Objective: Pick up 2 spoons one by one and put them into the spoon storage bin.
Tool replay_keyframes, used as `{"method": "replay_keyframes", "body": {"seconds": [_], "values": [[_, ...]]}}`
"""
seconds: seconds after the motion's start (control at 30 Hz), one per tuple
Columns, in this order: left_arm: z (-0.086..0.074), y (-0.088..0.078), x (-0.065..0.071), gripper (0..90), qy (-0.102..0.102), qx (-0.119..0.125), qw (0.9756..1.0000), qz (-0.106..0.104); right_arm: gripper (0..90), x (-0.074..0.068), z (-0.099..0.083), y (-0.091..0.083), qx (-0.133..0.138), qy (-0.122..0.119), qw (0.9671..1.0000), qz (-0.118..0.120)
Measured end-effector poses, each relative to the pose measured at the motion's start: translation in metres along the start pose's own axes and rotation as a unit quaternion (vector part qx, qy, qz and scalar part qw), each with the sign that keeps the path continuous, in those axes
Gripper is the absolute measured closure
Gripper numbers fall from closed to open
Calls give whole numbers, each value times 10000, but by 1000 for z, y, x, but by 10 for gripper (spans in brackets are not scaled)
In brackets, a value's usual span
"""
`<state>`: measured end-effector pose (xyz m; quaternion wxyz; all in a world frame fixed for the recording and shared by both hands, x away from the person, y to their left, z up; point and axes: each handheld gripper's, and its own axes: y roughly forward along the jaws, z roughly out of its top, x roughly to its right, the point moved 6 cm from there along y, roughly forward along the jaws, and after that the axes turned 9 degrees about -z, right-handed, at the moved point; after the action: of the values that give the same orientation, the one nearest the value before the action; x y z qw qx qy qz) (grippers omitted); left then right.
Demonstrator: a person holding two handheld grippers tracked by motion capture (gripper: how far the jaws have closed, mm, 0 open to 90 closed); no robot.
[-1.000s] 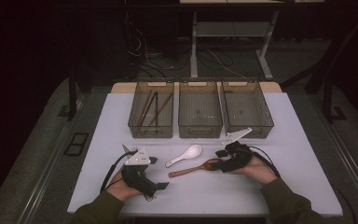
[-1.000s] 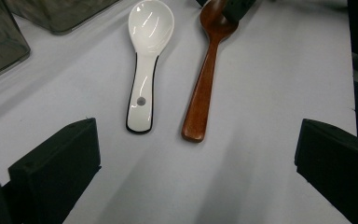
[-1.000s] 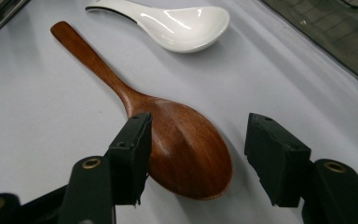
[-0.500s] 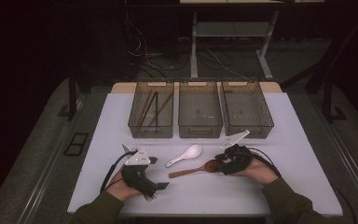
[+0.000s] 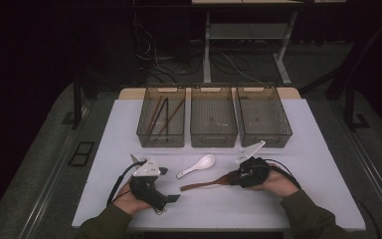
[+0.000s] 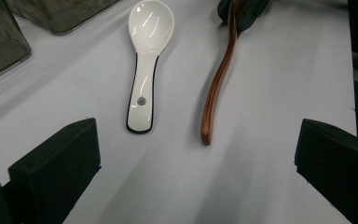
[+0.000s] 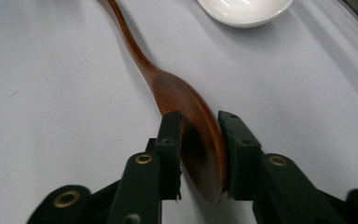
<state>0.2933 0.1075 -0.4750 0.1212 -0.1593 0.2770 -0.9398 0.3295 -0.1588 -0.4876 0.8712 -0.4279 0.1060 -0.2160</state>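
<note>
Two grippers: both low over the white table (image 5: 308, 149), one in each of the person's hands.
Landmark: the white ceramic soup spoon (image 5: 197, 166), lying flat on the table near its middle, bowl toward the bins.
Left gripper (image 5: 151, 191): well to the left of the white spoon and nearer the person; its jaws stand wide apart with only bare table between them, nothing grasped. In the left gripper view the white spoon (image 6: 145, 65) lies ahead of those jaws.
Left bin: a smoky translucent plastic box (image 5: 162, 117) beyond the white spoon and to its left, with dark chopsticks (image 5: 163, 115) inside.
Middle bin: a like box (image 5: 213, 115) straight beyond the white spoon.
Task thing: the dark brown wooden spoon with a long curved handle (image 5: 206, 183) lies on the table just right of the white spoon, apart from it, handle end toward the left gripper.
Right gripper (image 5: 239, 178): right of the white spoon; its jaws have just been closing and now clamp the wooden spoon's bowl (image 7: 193, 121), a pad against each edge.
Right bin: a third such box (image 5: 262, 116) beyond and to the right of the white spoon.
</note>
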Motion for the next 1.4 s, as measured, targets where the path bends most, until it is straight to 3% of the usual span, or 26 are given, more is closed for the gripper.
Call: {"method": "replay_keyframes", "body": {"seconds": [0.2, 0.6, 0.63, 0.7, 0.9, 1.0, 1.4], "values": [[0, 0, 0, 0, 1, -1, 10000, -3, 781, -1, 0, -1, -6, -65, 10000, 8], [0, 0, 0, 0, 7, -22, 10000, -8, 798, -4, 3, -3, 88, -126, 9999, 52], [0, 0, 0, 0, 11, -24, 10000, -7, 798, -5, 3, -3, 109, -29, 9999, 98], [0, 0, 0, 0, 11, -24, 10000, -8, 798, -3, 3, -4, 141, -101, 9998, 90], [0, 0, 0, 0, 12, -27, 10000, -11, 799, -5, 6, -9, 248, 57, 9995, 191], [0, 0, 0, 0, 4, -24, 10000, -12, 799, -3, 6, -11, 293, -4, 9995, 143], [0, 0, 0, 0, 15, -31, 10000, -17, 800, 1, 14, -26, 655, 293, 9974, 102]]}}
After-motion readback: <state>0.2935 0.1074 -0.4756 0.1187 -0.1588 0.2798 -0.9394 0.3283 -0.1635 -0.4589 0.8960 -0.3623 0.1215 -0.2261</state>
